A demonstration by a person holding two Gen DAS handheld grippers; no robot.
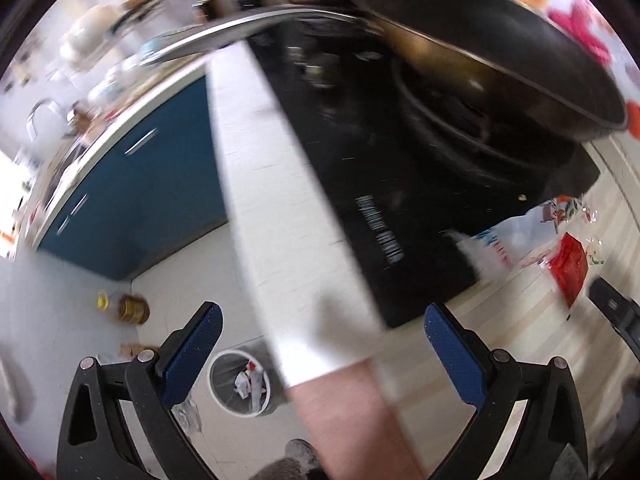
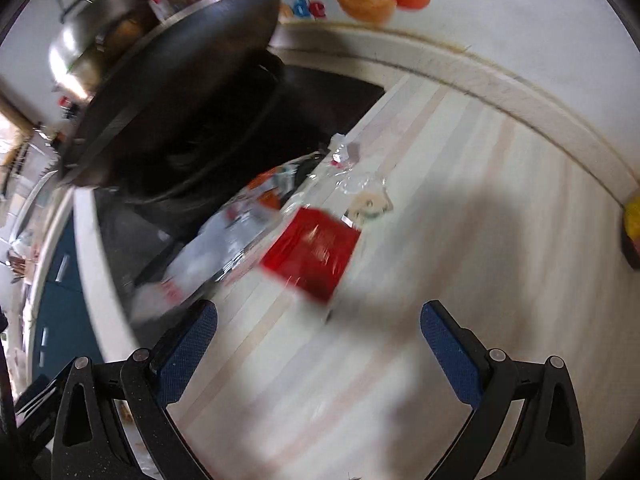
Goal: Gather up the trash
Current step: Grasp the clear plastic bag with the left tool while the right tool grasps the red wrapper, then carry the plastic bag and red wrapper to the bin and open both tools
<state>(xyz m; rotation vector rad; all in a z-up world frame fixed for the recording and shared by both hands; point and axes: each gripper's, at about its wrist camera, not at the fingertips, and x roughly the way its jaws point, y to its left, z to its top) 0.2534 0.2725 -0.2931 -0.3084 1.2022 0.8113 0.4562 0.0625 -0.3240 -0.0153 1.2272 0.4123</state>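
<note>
A red plastic wrapper (image 2: 314,254) lies on the pale wooden counter (image 2: 460,208), with a white printed plastic bag (image 2: 216,248) and clear crumpled film (image 2: 360,178) beside it. My right gripper (image 2: 319,338) is open and empty, just short of the red wrapper. My left gripper (image 1: 324,340) is open and empty above the counter's front edge. The red wrapper (image 1: 570,268) and white bag (image 1: 508,240) show at the right of the left wrist view. A round bin (image 1: 240,384) holding some trash stands on the floor below.
A black cooktop (image 1: 380,200) carries a large black pan (image 1: 500,60); a steel pot (image 2: 92,44) sits behind. Blue cabinets (image 1: 140,184) line the kitchen. A jar (image 1: 134,308) stands on the floor. My leg (image 1: 352,420) shows below the counter. A yellow object (image 2: 634,220) sits far right.
</note>
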